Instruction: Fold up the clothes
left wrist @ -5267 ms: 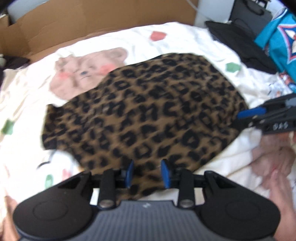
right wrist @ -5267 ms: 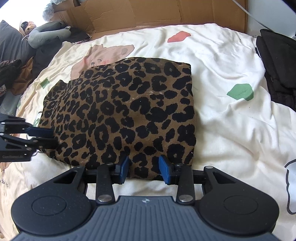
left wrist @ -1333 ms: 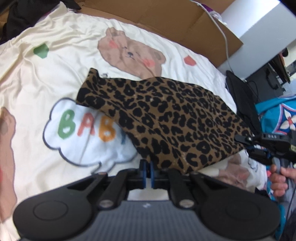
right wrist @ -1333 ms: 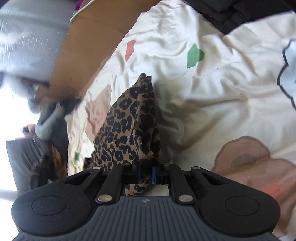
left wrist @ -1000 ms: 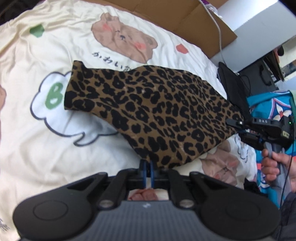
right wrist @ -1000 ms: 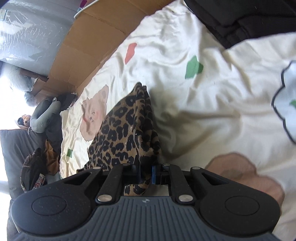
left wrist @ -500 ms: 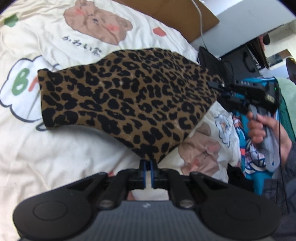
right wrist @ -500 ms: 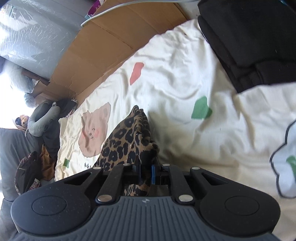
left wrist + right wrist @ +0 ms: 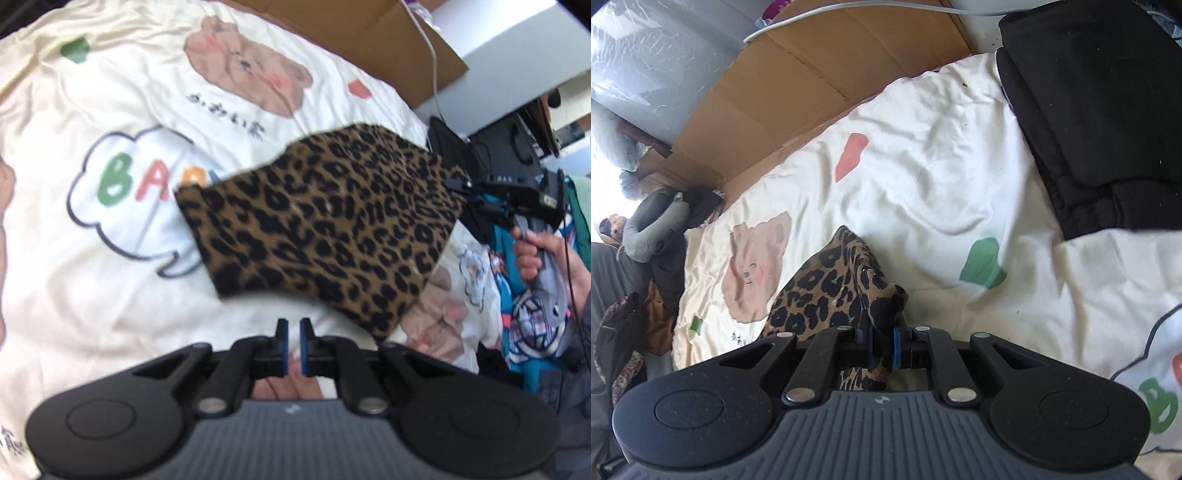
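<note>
The left gripper (image 9: 294, 325) stands slightly parted, gripping nothing, just short of the leopard-print garment (image 9: 325, 229). The right gripper (image 9: 881, 336) pinches the garment's far corner; the folded cloth hangs off it, stretched lengthwise between the two grippers over the bear-print bedsheet (image 9: 74, 277).

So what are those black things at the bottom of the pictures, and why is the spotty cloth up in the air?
No robot here: a person holds a tool in each hand, each with a camera looking along its two fingers. One picture is from the left hand-held gripper, whose blue fingers are slightly apart and hold nothing. The other is from the right hand-held gripper, which pinches a corner of the leopard-print cloth. In the left picture you can see that right tool, gripped by a hand, holding the cloth up over the cream bedsheet with printed bears. Folded black clothes lie at the side, cardboard behind.
</note>
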Demonstrator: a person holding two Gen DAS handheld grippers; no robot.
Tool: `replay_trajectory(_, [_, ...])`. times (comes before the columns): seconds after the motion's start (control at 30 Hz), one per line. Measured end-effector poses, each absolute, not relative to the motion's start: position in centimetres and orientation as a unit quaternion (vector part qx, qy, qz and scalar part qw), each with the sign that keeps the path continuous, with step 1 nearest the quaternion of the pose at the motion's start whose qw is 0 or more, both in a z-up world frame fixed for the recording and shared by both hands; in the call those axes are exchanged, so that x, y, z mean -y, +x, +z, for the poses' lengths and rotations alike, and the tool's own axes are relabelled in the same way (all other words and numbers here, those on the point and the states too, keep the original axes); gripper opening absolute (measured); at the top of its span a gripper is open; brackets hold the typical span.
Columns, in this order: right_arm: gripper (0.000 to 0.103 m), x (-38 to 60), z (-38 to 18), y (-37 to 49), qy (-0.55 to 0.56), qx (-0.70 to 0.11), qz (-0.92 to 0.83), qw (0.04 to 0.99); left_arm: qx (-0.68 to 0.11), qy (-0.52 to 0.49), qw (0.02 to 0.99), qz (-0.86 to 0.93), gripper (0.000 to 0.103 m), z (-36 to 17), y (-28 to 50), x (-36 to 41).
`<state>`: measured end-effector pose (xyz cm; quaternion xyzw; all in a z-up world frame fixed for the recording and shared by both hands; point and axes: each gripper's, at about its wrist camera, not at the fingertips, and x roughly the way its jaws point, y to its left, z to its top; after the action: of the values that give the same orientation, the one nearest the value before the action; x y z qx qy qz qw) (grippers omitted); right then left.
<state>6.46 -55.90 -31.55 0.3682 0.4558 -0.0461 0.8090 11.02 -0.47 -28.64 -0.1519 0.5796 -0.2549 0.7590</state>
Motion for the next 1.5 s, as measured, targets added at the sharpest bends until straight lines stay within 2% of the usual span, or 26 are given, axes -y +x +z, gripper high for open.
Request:
replay_trajectory(0.47, [0.008,58.0,-31.9,9.4,0.345,-0.465,-0.056,0.814,-0.567,-0.147,0.773,-0.244,0.005,-28.7,14.5,-1.1])
replay_trajectory(0.6, [0.01,59.0,-32.5,9.8,0.35,-0.459,-0.075,0.813,-0.568,-0.129,0.776,-0.244,0.009,-28.8,15.9,-0.8])
replay_trajectory(0.63, [0.012,59.2,-32.7,9.8,0.354,-0.455,-0.078,0.813,-0.567,-0.124,0.777,-0.244,0.01,-28.8,16.3,-0.7])
replay_trajectory(0.7, [0.023,59.6,-33.0,9.6,0.361,-0.451,-0.09,0.811,-0.564,-0.115,0.781,-0.242,0.01,-28.5,17.1,0.0])
replay_trajectory(0.77, [0.045,60.0,-33.1,8.9,0.369,-0.442,-0.103,0.811,-0.557,-0.111,0.786,-0.244,0.011,-28.0,18.0,1.1])
replay_trajectory(0.87, [0.05,60.5,-33.1,7.4,0.388,-0.426,-0.106,0.81,-0.549,-0.096,0.791,-0.252,0.018,-27.2,19.6,2.9])
replay_trajectory(0.97, [0.05,60.6,-33.0,5.8,0.407,-0.415,-0.109,0.806,-0.542,-0.078,0.795,-0.26,0.028,-26.3,21.3,5.1])
replay_trajectory(1.03, [0.05,60.3,-32.7,4.7,0.418,-0.409,-0.117,0.803,-0.54,-0.07,0.796,-0.267,0.041,-25.6,22.2,6.5])
replay_trajectory(1.13, [0.05,59.7,-32.4,3.3,0.435,-0.394,-0.119,0.801,-0.534,-0.053,0.796,-0.279,0.051,-24.8,23.2,8.3])
replay_trajectory(1.37, [0.05,57.3,-32.6,0.2,0.461,-0.386,-0.11,0.792,-0.53,-0.016,0.791,-0.304,0.051,-23.4,25.2,12.3])
replay_trajectory(1.5, [0.05,56.0,-32.8,-1.1,0.469,-0.386,-0.101,0.788,-0.529,-0.015,0.786,-0.321,0.046,-22.4,25.8,13.8])
